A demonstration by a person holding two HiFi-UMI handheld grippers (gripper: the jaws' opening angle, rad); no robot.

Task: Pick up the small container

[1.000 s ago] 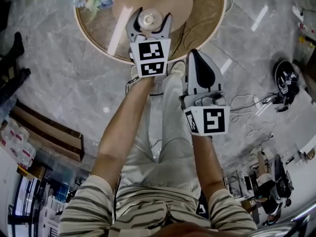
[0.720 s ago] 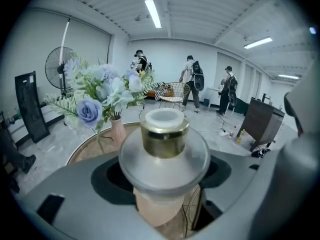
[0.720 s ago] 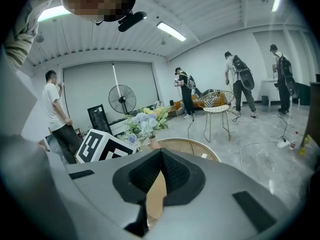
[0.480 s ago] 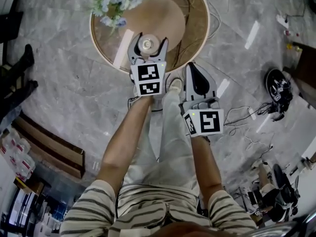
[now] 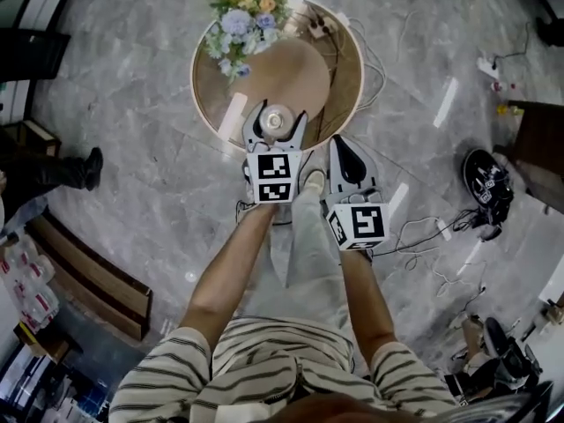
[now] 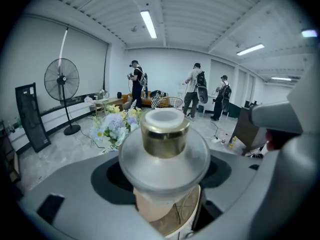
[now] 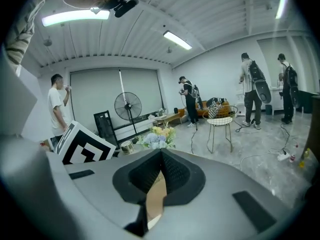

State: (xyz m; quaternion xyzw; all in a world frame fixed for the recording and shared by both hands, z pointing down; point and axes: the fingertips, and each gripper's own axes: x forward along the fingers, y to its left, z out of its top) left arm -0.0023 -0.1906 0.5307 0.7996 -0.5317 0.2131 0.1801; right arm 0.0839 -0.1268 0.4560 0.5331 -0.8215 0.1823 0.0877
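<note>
Small container point(image 6: 161, 136), capped, clamped in left gripper point(image 5: 276, 122), seemingly above table point(image 5: 349, 73).

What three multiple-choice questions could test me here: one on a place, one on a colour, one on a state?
1. Where is the small container? A between the left gripper's jaws; B between the right gripper's jaws; C in neither gripper.
2. Its band's colour? A red; B gold; C blue.
3. The right gripper's jaws are: A wide apart; B shut, empty; C gripping something.
Answers: 1 A, the left gripper view shows it clamped; 2 B, it shines gold; 3 B, they meet with nothing between.
</note>
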